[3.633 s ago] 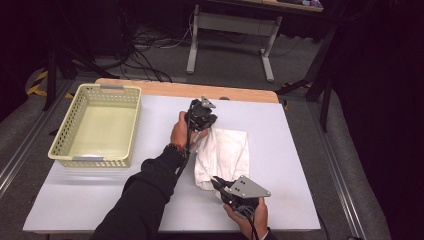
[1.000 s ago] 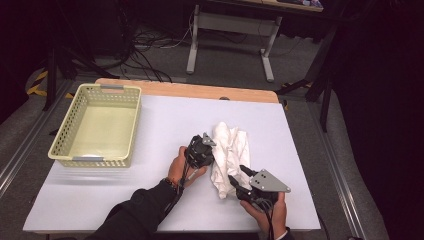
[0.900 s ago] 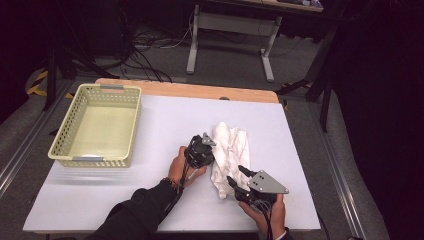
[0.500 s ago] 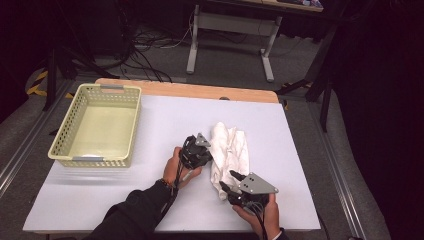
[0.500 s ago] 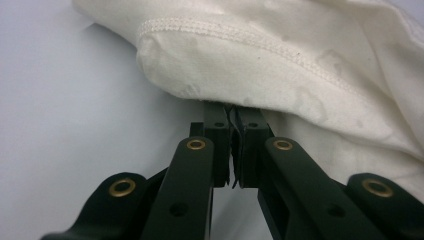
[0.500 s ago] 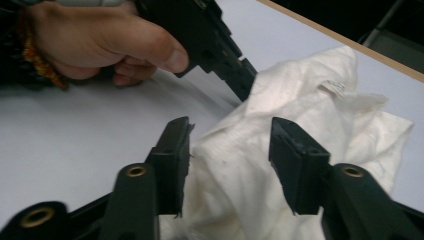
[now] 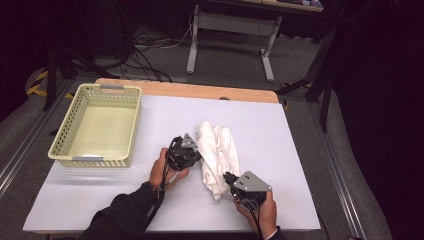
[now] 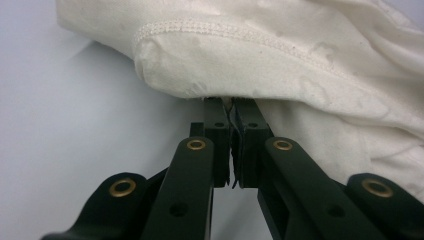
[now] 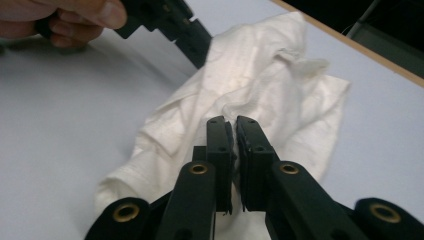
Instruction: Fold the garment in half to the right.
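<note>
The white cloth [image 7: 216,154] lies bunched in the middle of the table [image 7: 280,130], not yet in the basket [image 7: 95,125]. The left gripper [image 7: 192,156] is clenched on its edge; the right gripper [image 7: 229,177] has just closed at its near end. I judge the lifting remains.

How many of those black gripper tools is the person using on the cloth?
2. The left gripper is at the left edge of the white cloth, near its middle. The right gripper is at the cloth's near end, toward the table's front edge.
</note>
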Demonstrator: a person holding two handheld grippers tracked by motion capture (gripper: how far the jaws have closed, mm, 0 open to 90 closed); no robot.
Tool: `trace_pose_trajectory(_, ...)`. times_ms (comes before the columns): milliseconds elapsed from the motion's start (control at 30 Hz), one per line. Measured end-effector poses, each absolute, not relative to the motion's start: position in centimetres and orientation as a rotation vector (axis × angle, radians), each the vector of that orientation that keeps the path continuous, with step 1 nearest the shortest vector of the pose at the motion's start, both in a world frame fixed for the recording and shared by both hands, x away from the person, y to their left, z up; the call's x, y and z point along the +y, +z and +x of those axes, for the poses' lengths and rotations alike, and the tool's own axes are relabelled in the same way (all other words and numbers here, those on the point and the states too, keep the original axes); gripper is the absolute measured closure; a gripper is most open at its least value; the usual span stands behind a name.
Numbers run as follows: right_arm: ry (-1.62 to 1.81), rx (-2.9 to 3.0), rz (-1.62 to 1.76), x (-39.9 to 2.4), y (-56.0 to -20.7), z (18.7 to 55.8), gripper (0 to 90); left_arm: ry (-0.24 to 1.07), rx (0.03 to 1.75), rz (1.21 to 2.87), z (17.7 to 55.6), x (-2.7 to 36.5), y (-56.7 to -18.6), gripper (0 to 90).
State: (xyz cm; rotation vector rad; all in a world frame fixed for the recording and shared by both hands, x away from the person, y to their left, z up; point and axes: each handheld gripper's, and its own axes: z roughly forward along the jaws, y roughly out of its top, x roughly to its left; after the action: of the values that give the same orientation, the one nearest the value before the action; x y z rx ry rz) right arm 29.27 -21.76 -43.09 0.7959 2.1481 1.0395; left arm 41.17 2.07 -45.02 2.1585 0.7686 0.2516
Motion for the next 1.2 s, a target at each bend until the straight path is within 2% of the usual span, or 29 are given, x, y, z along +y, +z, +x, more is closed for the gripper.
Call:
trace_pose_trajectory(333, 1.040, 2.159, 0.873, -23.2, -43.4, 29.4, 85.2, 0.245, 0.841, 2.126, 41.1, 5.3, -45.2, 85.8)
trace_pose_trajectory(567, 0.980, 2.285, 0.895, -23.0, -45.2, 29.8, 84.0, 0.318, 0.798, 2.070, 39.7, 5.9, -43.9, 83.7)
trace_pose_trajectory(700, 0.968, 2.318, 0.893, -23.0, -45.6, 29.9, 81.7, 0.329, 0.681, 2.051, 37.6, 4.9, -42.6, 77.0)
trace_pose_trajectory(800, 0.965, 2.320, 0.912, -23.3, -45.6, 30.1, 78.6, 0.317, 0.563, 2.071, 35.6, 2.9, -42.3, 66.6)
trace_pose_trajectory(900, 0.982, 2.314, 0.940, -23.8, -45.6, 30.3, 74.7, 0.306, 0.461, 2.114, 33.9, 0.7, -42.5, 52.0)
trace_pose_trajectory(967, 0.990, 2.321, 0.962, -24.1, -45.8, 30.5, 72.7, 0.263, 0.412, 2.130, 33.4, -0.4, -43.0, 49.8)
trace_pose_trajectory(1100, 1.010, 2.330, 0.990, -24.4, -46.0, 30.8, 71.1, 0.248, 0.389, 2.213, 33.5, -1.7, -44.4, 56.6)
trace_pose_trajectory(1200, 1.031, 2.342, 1.004, -24.5, -46.0, 30.9, 72.4, 0.190, 0.374, 2.266, 34.0, -1.7, -45.4, 74.3)
